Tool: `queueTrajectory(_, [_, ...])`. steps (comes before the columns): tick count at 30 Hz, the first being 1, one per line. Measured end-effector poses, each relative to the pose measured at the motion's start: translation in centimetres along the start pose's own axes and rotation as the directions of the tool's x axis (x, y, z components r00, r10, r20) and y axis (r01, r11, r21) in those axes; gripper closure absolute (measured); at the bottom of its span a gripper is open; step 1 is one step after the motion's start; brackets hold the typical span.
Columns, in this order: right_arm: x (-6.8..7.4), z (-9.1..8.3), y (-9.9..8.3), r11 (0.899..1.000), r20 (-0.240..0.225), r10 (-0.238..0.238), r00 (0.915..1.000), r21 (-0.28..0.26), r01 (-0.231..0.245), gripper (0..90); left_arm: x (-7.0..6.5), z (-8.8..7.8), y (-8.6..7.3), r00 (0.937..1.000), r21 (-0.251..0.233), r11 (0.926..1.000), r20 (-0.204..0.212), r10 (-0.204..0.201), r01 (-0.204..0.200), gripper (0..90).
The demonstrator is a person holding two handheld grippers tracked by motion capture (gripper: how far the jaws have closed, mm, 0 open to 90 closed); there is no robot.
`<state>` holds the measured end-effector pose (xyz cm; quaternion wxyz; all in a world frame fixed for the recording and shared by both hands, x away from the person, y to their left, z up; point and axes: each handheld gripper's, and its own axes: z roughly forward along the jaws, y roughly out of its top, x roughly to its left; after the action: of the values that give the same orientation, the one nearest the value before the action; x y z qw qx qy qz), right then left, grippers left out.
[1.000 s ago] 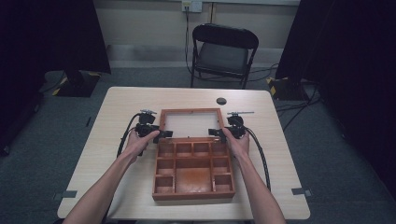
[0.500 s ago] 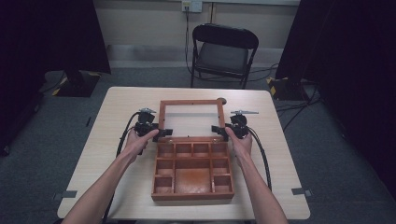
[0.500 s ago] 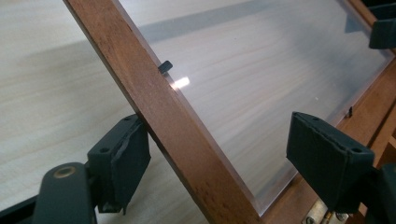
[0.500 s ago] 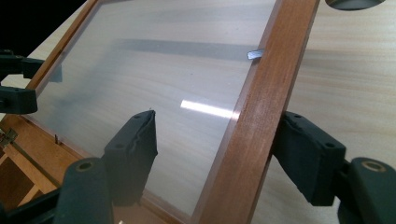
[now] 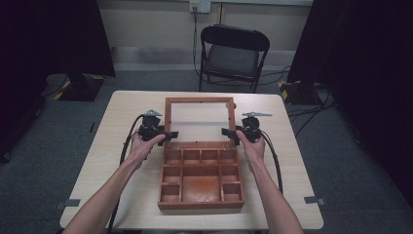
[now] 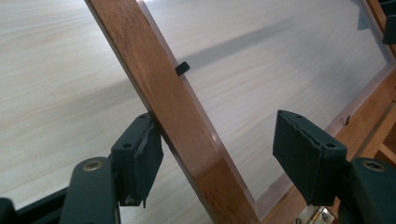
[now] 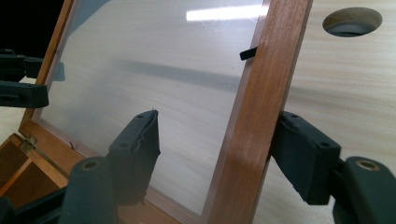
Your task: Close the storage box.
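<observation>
The glass-paned lid (image 5: 199, 119) of the wooden box (image 5: 200, 178) has swung up: a second ago it lay flat on the table toward twelve o'clock, half a second ago it was tilted, and now it stands steeper, its top rail (image 5: 198, 100) higher in the high view. The left gripper (image 5: 165, 135) at nine o'clock of the lid and the right gripper (image 5: 230, 131) at three o'clock have just been closing, each with a side rail between its jaws.
</observation>
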<state>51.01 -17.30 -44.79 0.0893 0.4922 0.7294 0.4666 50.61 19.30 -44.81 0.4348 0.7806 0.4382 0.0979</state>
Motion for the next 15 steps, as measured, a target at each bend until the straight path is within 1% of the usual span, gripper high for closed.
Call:
queueTrajectory(3, [0.1,-0.3,0.3,1.000,-0.004,-0.008,1.0000,-0.008,0.008,33.5,0.0,-0.2,0.1,0.9999,-0.009,0.9999,0.008,0.011,-0.011,33.0])
queueTrajectory(6, [0.2,-0.5,0.6,1.000,-0.010,-0.016,0.9998,-0.018,0.016,34.5,0.1,-0.5,0.2,0.9995,-0.026,0.9996,0.030,0.013,-0.013,33.3])
queueTrajectory(9, [0.3,-0.9,0.8,0.999,-0.027,-0.030,0.9992,-0.027,0.029,34.6,0.0,-0.8,0.4,0.9997,-0.043,0.9990,0.021,0.015,-0.014,37.1])
queueTrajectory(11, [0.5,-1.1,1.0,0.999,-0.030,-0.039,0.9988,-0.032,0.038,34.7,-0.2,-0.9,0.7,0.9999,-0.059,0.9982,0.016,0.003,-0.002,39.9])
queueTrajectory(12, [0.5,-1.2,1.1,0.999,-0.030,-0.041,0.9987,-0.034,0.040,34.8,-0.2,-1.0,0.8,0.9999,-0.058,0.9983,0.015,0.008,-0.007,40.6])
queueTrajectory(14, [0.6,-1.3,1.2,0.998,-0.032,-0.054,0.9980,-0.040,0.052,34.9,-0.2,-1.2,1.1,0.9998,-0.063,0.9980,0.021,0.003,-0.001,41.7])
queueTrajectory(15, [0.7,-1.4,1.3,0.998,-0.032,-0.053,0.9981,-0.041,0.052,35.1,-0.2,-1.3,1.2,0.9997,-0.061,0.9981,0.022,0.006,-0.005,42.6])
